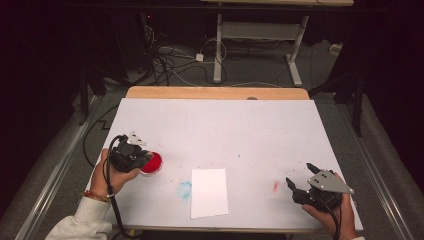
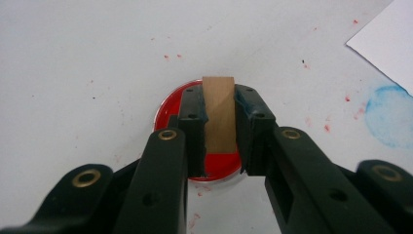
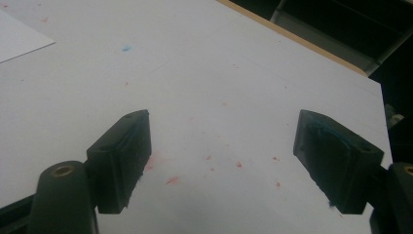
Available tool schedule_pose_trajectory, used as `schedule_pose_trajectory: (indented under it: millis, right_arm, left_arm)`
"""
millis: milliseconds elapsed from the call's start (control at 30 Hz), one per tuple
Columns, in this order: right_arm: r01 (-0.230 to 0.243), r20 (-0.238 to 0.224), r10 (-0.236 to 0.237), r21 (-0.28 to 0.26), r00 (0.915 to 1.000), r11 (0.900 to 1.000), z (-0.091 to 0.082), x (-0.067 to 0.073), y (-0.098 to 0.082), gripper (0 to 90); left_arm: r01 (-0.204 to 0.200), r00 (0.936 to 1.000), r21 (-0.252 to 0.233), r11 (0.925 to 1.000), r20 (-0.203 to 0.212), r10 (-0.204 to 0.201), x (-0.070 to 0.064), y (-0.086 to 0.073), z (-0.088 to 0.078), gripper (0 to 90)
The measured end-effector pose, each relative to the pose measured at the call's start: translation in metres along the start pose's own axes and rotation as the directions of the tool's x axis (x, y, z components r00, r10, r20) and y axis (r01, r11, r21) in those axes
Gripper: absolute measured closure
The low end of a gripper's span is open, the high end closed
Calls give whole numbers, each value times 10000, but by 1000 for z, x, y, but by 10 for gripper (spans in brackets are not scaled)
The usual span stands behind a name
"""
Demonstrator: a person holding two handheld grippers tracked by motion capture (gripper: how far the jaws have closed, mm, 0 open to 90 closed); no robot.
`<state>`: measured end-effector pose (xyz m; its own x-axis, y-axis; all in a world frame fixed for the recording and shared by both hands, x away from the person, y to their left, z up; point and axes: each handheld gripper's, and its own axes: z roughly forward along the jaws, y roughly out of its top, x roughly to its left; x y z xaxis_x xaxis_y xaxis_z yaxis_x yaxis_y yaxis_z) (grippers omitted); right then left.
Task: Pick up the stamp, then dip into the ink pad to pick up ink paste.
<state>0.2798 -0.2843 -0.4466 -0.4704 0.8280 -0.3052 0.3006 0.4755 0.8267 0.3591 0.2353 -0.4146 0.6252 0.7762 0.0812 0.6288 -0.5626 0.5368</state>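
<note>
White covering spreads over the whole table (image 1: 215,125), speckled with faint red and blue stains, and it carries everything we describe, from largest to smallest. Near the middle of the table's near edge lies a blank sheet of paper (image 1: 209,192), flat and square to that edge, with a round blue smudge (image 1: 184,189) just beside its left side. Close to the near left corner sits a small round red ink dish (image 1: 154,163), shallow and glossy. Our left gripper (image 2: 220,112) hangs directly over that dish, its jaws closed tight on a small wooden block (image 2: 218,114), which stands upright between the pads with its lower end down at the red surface; whether it touches the ink we cannot tell. We judge the block to be light, stiff and dry-sided, so a firm pinch on its two flat faces, well above the inked end, should hold it without slipping. Wet ink on the bottom could smear, so it wants a straight lift. Our right gripper (image 3: 221,163) rests near the near right corner, jaws spread wide, holding nothing.
</note>
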Motion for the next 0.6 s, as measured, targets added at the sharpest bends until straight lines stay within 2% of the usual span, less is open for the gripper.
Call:
schedule_pose_trajectory:
  millis: [133, 300, 533, 600]
  right_arm:
    - [69, 4, -69, 58, 10000, 10000, 1, 1, 0, 218]
    - [152, -44, -151, 82, 9999, 9999, 1, 0, -1, 218]
    - [132, -16, -132, 110, 9999, 9999, -1, 1, -1, 217]
    - [85, -28, -85, 137, 10000, 9999, 0, 1, -1, 217]
  left_arm:
    - [-148, 9999, 135, 9998, 62, 147, 0, -1, 3, 741]
    - [-131, 9999, 225, 9997, 29, 130, 2, -2, 5, 742]
    - [80, 9996, 403, 9992, 259, -90, 5, -4, 15, 741]
    - [-22, 9996, 562, 9984, 268, 7, 6, -4, 18, 741]
